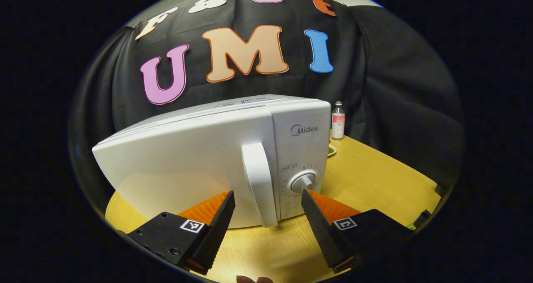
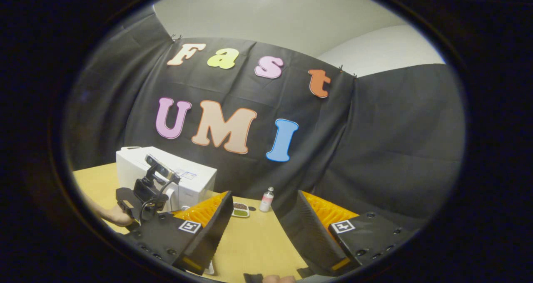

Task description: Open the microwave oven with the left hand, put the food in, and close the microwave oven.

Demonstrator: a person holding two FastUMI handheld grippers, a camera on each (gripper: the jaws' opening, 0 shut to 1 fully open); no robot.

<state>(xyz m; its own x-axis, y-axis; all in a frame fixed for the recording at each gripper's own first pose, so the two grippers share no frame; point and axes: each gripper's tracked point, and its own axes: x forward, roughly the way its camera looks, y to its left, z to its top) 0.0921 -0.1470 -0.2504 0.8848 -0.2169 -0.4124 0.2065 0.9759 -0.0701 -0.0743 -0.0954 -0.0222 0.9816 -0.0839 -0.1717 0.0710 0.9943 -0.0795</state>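
Observation:
The white microwave (image 1: pixel 187 158) stands on the wooden table (image 1: pixel 374 179) with its door flush to the body. Its vertical handle (image 1: pixel 259 183) rises just ahead of my left gripper (image 1: pixel 267 194), which is open, one finger to each side of the handle and neither touching it. A small dish of food (image 1: pixel 331 150) peeks out behind the oven's right corner. In the right gripper view the food dish (image 2: pixel 240 209) lies on the table beyond my right gripper (image 2: pixel 263 199), which is open and holds nothing. The microwave (image 2: pixel 187 179) sits at the left there, with the left gripper's body (image 2: pixel 145 191) and a hand (image 2: pixel 114 216) before it.
A small bottle with a pink label (image 1: pixel 338 120) stands behind the dish near the cloth wall, also seen as the bottle (image 2: pixel 266 199) in the right gripper view. A round dial (image 1: pixel 303 182) sits on the oven's control panel. Bare tabletop (image 2: pixel 250 241) stretches to the right of the oven.

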